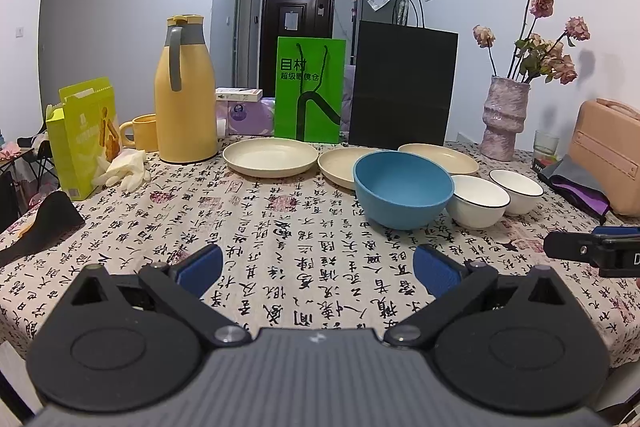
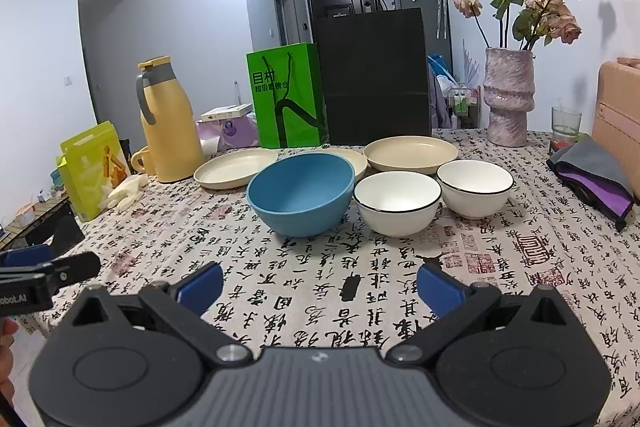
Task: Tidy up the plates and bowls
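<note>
Left wrist view: left tool (image 1: 318, 269) spread wide, holding nothing, low over the tabletop (image 1: 280, 247). Blue bowl (image 1: 403, 195) lies ahead and to its right; 3 cream plates (image 1: 265, 157) in a row behind, 2 white bowls (image 1: 478, 201) further right.

Right wrist view: right tool (image 2: 320, 287) also spread, empty. Blue bowl (image 2: 301, 193) ahead-left, nearest white bowl (image 2: 397, 203) ahead-right. Right tool looks nearer the white bowls.

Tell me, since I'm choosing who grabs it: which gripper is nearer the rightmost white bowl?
Right. The right gripper faces the white bowl almost head-on; the left gripper sits further left.
</note>
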A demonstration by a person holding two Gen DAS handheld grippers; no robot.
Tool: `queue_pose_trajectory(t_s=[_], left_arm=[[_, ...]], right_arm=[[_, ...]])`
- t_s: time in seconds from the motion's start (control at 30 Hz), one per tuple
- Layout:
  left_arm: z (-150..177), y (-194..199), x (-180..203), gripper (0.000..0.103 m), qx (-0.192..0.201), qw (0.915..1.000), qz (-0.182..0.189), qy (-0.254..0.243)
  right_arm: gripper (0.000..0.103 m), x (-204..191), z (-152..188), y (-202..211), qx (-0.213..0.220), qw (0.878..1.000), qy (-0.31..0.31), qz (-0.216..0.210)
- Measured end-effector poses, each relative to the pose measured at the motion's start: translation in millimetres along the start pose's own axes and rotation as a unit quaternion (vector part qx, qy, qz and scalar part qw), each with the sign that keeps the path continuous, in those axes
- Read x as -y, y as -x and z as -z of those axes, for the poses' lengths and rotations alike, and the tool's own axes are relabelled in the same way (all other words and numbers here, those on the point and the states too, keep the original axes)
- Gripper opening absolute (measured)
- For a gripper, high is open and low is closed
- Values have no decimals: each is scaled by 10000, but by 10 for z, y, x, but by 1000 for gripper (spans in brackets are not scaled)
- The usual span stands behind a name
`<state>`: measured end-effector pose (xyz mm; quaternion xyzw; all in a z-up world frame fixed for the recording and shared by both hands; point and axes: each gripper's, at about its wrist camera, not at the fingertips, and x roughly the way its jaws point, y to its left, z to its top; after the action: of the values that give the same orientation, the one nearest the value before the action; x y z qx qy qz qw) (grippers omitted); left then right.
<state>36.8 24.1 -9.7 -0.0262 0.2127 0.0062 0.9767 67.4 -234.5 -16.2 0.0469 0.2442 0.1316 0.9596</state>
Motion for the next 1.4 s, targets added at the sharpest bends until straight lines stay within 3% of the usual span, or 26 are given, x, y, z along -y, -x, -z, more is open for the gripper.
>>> queue_pose_trajectory(t_s=[0.63, 1.4], left_arm=[[-135, -168, -49, 103, -12, 10000, -52, 71], [-724, -582, -368, 103, 94, 9984, -357, 432]], right_arm=[[103, 40, -151, -256, -59, 9999, -94, -108], [103, -39, -933, -917, 117, 9985, -79, -535]])
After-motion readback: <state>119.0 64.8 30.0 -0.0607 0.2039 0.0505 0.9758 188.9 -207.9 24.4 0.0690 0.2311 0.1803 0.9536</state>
